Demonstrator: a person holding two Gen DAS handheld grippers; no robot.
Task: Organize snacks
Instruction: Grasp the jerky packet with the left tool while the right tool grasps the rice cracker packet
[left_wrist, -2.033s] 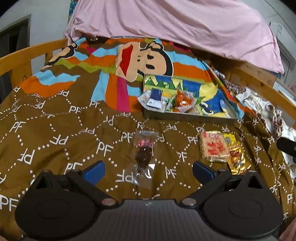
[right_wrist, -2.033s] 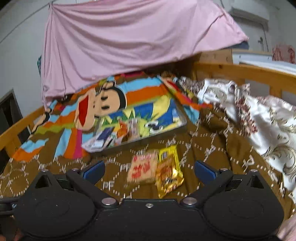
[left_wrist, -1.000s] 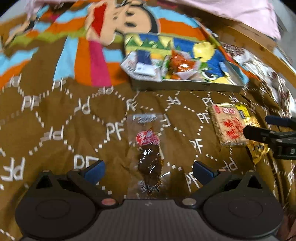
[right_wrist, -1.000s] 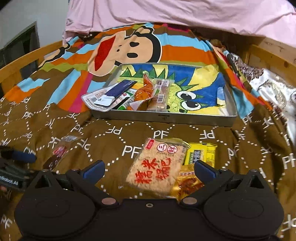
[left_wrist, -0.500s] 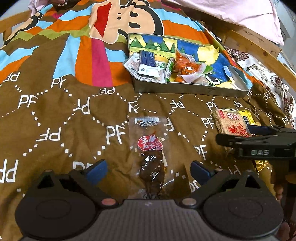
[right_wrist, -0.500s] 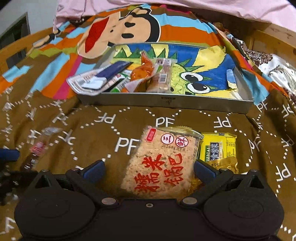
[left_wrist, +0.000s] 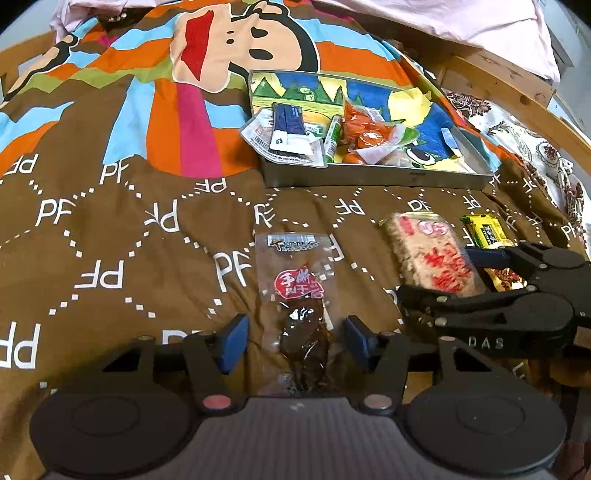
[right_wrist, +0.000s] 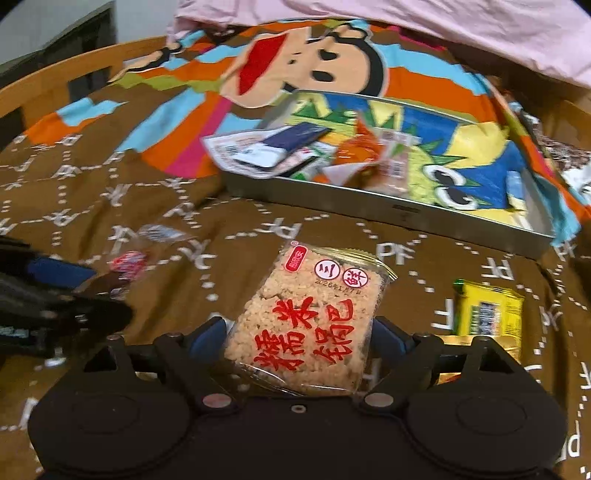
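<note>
The shallow metal tray (left_wrist: 373, 177) with a cartoon-printed floor already holds several packets, so it reads as the collecting place; three snacks lie on the brown quilt (left_wrist: 110, 229) in front of it. The left gripper (left_wrist: 293, 341) straddles the clear packet of dark dried meat (left_wrist: 301, 302), fingers (left_wrist: 232, 338) narrowed but apparently not yet clamping. The right gripper (right_wrist: 297, 341) pinches the square rice-cracker packet (right_wrist: 310, 325) at its sides; a yellow packet (right_wrist: 487, 310) lies beside it.

light: even indoor | right wrist view: motion-blurred | edges: fisheye-warped, dark corners
</note>
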